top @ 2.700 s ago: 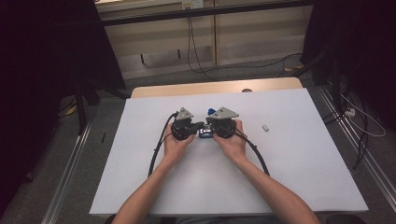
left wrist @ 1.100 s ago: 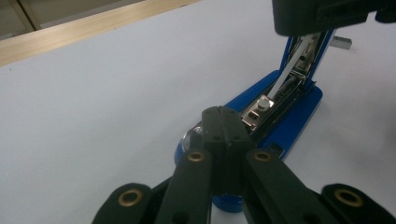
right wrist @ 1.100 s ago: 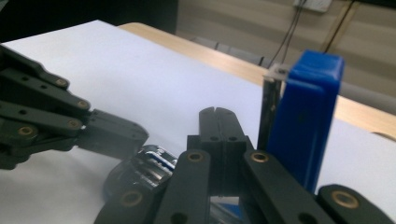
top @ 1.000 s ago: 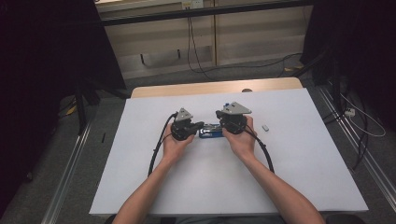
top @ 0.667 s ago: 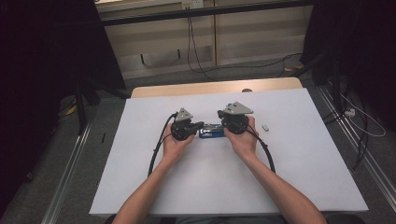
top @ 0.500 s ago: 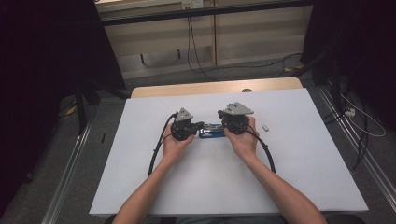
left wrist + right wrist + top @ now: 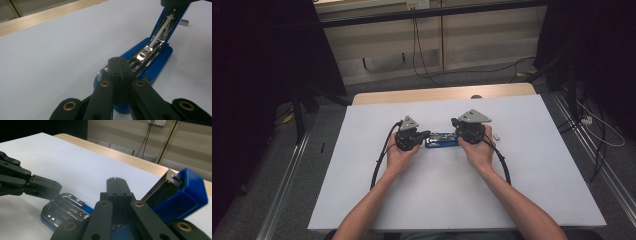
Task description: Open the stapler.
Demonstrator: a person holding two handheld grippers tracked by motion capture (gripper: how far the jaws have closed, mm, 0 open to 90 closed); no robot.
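high view: blue plastic-and-metal stapler point(image 7: 441, 141) is already swung open between closed left gripper point(image 7: 428, 134) and closed right gripper point(image 7: 455, 122); small staple block point(image 7: 497, 136) remains unloaded.

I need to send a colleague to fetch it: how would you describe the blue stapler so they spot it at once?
Look at the white table and find its middle, where the person's left gripper and right gripper meet. The stapler lies between them, blue, with its top arm swung up so the shiny metal staple channel shows. The small grey staple block to its right is far smaller and not blue.
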